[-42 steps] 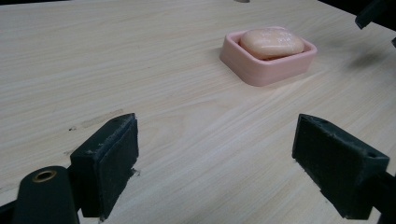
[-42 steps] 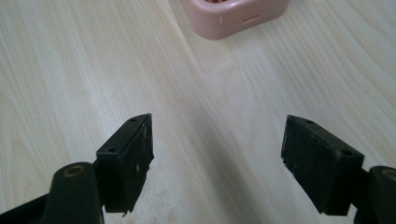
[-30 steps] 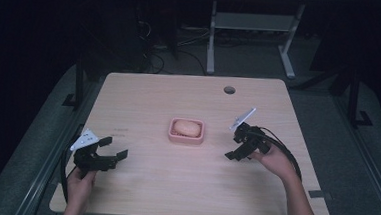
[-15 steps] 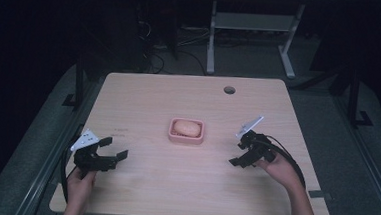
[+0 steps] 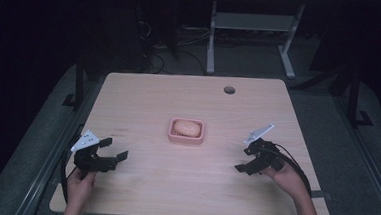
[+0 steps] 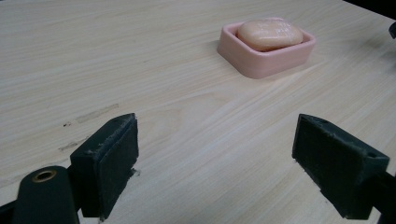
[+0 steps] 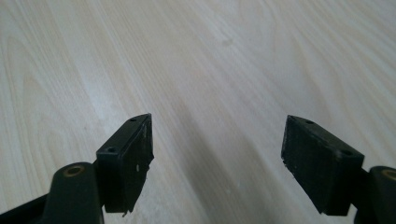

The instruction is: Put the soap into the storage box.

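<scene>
Counter (image 5: 144, 99): pale wood-grain top. I see a round hole (image 5: 229, 90) near its far right edge.

Dish (image 5: 186, 131): pink, shallow, rectangular; it sits flat near the middle of the counter, between my two claws and farther from me than both.

Soap (image 5: 186, 128): a peach-coloured oval bar lying inside the dish. In the left gripper view I see it at upper right, filling most of the dish.

Left claw (image 5: 114, 150): near the counter's front left corner, well apart from the dish. My left hand (image 5: 80, 185) holds it. It is released: in the left gripper view the two black pads (image 6: 108, 161) stand wide apart with bare wood between them. The jaws point toward the dish.

Right claw (image 5: 244, 160): toward the front right of the counter, near the dish but apart from it. My right hand (image 5: 287, 176) holds it, tilted down at the wood. It is released too: in the right gripper view the jaws gape over plain counter, gripping nothing.

Plates: a grey three-cornered plate rides on top of each claw.

Floor (image 5: 338, 121): grey, around the counter; the room beyond is dark.
</scene>
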Motion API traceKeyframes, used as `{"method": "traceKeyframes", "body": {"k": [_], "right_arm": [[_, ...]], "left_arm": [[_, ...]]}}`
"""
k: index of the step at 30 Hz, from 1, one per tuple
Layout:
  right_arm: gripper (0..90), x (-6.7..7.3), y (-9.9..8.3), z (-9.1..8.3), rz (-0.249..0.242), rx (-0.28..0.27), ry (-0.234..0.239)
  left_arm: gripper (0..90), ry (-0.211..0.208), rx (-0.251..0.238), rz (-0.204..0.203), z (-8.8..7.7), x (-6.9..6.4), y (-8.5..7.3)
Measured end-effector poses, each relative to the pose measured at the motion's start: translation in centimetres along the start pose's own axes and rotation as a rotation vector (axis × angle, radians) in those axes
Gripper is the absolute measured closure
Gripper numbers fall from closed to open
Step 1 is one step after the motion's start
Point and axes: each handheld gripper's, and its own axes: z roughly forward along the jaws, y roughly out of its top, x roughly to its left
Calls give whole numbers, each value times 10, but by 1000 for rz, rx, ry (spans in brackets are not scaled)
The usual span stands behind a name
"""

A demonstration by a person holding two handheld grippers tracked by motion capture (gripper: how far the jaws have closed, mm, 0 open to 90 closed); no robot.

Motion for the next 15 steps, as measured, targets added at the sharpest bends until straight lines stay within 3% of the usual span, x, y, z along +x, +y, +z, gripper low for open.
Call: {"method": "traceKeyframes", "body": {"k": [15], "right_arm": [[246, 16, -38, -7, 40, -63, -3]], "left_arm": [[142, 0, 6, 5, 1, -4, 0]]}}
